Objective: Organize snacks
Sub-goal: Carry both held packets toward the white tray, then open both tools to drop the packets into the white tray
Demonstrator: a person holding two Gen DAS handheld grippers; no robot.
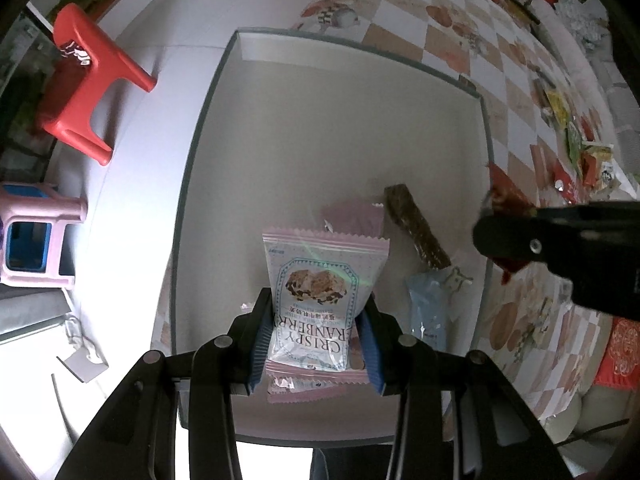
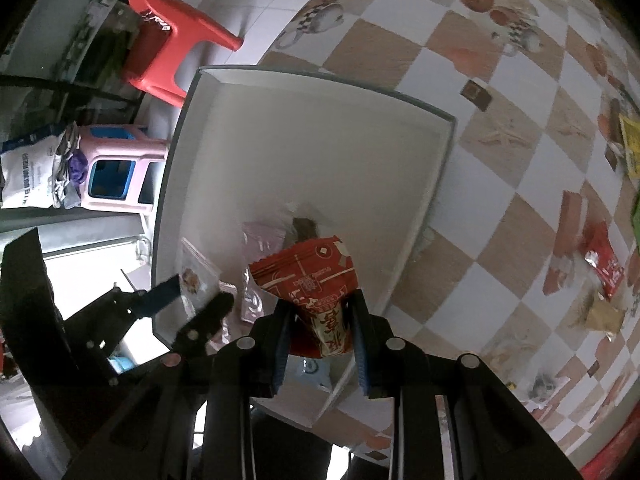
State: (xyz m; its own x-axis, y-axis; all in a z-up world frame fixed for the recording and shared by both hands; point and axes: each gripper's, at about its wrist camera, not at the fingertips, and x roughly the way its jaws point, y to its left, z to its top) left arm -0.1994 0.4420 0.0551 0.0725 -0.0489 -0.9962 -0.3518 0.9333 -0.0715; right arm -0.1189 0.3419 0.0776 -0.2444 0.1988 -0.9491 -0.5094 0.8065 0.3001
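Observation:
My left gripper [image 1: 316, 320] is shut on a pink-and-white cranberry crisp packet [image 1: 320, 296] and holds it over the near end of a shallow white box [image 1: 320, 128]. In the box lie a pink packet [image 1: 352, 218], a brown bar [image 1: 416, 226], a pale blue packet [image 1: 428, 308] and another pink packet [image 1: 304, 386] under my fingers. My right gripper [image 2: 320, 320] is shut on a red snack packet [image 2: 316, 284] above the box's right near part [image 2: 320, 152]. It shows at the right edge of the left wrist view [image 1: 560, 248].
The box sits on a checkered tablecloth [image 2: 500, 160]. Several loose snack packets [image 2: 604, 268] lie on the cloth to the right. A red stool [image 1: 88, 84] and a pink stool [image 1: 36, 236] stand on the floor beyond the table's left edge.

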